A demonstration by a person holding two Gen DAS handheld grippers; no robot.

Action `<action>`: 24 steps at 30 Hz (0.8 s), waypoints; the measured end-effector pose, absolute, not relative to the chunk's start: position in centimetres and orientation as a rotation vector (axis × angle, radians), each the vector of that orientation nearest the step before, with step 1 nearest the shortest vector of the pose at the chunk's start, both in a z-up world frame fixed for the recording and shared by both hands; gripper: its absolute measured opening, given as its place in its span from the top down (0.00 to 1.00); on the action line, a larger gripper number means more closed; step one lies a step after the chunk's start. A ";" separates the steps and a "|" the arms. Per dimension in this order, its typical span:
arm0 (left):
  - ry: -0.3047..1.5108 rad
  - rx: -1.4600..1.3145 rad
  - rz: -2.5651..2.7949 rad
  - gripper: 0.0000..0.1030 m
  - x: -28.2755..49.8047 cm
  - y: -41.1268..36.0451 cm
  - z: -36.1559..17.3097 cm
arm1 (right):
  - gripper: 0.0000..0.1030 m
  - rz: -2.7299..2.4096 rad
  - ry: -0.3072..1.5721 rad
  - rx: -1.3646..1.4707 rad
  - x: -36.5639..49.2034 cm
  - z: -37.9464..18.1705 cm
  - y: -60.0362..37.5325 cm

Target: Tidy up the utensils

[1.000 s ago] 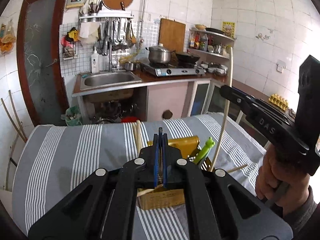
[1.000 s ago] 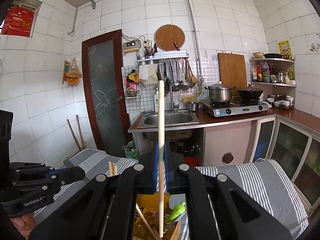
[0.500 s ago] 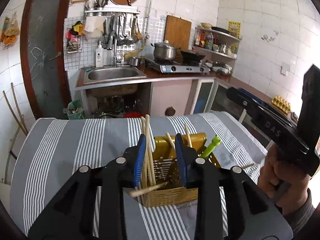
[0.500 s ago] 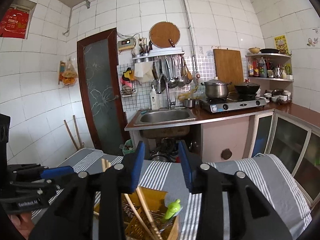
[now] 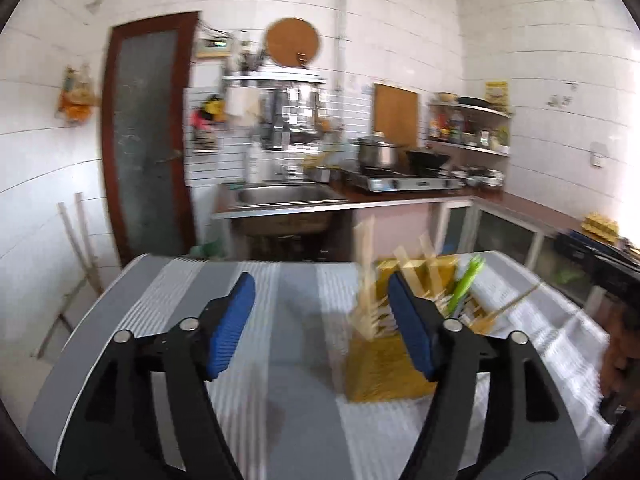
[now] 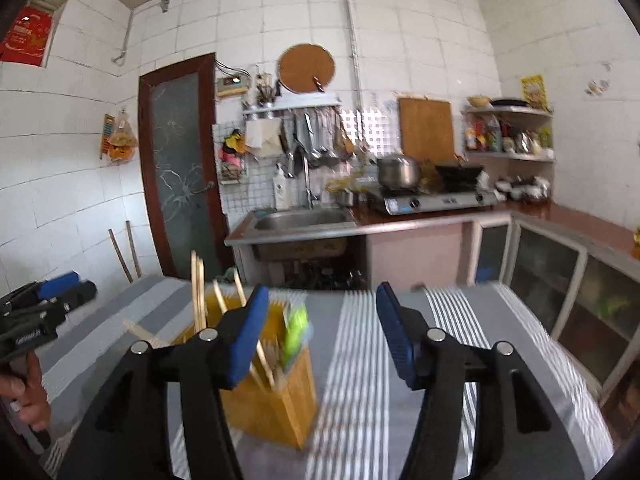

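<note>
both grippers opening, empty (left hand only in right view); holder upright.

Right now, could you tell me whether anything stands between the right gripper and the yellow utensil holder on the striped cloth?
Nothing visible does. The right gripper is opening with nothing between its jaws, and the utensil holder with its chopsticks sits just ahead to its left on the striped cloth. The left gripper is off to the side.

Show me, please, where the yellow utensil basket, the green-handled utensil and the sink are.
yellow utensil basket [image 6: 276,408], right wrist view, on its front wall.
green-handled utensil [image 6: 295,332], right wrist view, on the green handle.
sink [image 6: 300,219], right wrist view, on the steel basin.
</note>
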State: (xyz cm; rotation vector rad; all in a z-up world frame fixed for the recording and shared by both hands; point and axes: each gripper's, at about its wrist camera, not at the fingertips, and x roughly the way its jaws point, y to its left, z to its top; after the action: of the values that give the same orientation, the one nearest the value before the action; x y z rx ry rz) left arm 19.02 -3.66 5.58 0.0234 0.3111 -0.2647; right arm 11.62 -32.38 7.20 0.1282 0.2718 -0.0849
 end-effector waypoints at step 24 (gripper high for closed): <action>0.271 0.035 -0.080 0.05 7.4 -0.7 -4.0 | 0.31 -0.162 0.269 0.022 -2.5 -2.6 -31.4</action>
State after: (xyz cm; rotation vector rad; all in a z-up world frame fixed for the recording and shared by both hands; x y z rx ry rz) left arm 7.44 -0.71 -3.97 0.0353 0.2713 -0.0796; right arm -2.52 -31.36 -2.58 0.0216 0.2692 -0.1617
